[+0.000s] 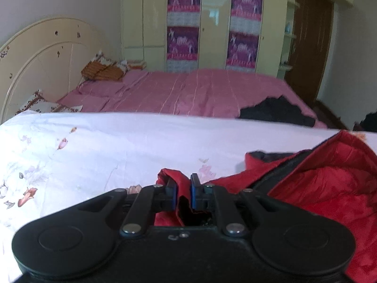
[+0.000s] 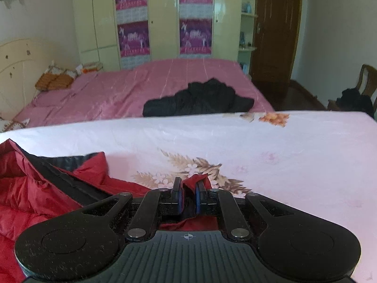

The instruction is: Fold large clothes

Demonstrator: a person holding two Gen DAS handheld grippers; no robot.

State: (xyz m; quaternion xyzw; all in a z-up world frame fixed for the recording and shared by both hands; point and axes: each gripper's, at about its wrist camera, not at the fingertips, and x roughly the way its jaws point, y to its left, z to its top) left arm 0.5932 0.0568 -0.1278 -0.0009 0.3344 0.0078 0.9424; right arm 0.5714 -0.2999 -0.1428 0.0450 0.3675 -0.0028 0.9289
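A red padded jacket (image 1: 329, 184) with a dark lining lies on a white flowered sheet (image 1: 117, 146). My left gripper (image 1: 183, 185) is shut on a fold of the jacket's red cloth at its left end. In the right wrist view the jacket (image 2: 35, 188) lies at the left on the same sheet (image 2: 282, 146). My right gripper (image 2: 187, 188) is shut on a red fold of the jacket at its right end. Both grippers hold the cloth low over the sheet.
Behind the white sheet lies a pink bedcover (image 2: 141, 89) with a black garment (image 2: 200, 99) on it. A cream headboard (image 1: 42, 54) and pillows stand at the left. A wardrobe (image 2: 165, 16), a brown door (image 2: 273, 28) and a chair (image 2: 362, 82) are at the back.
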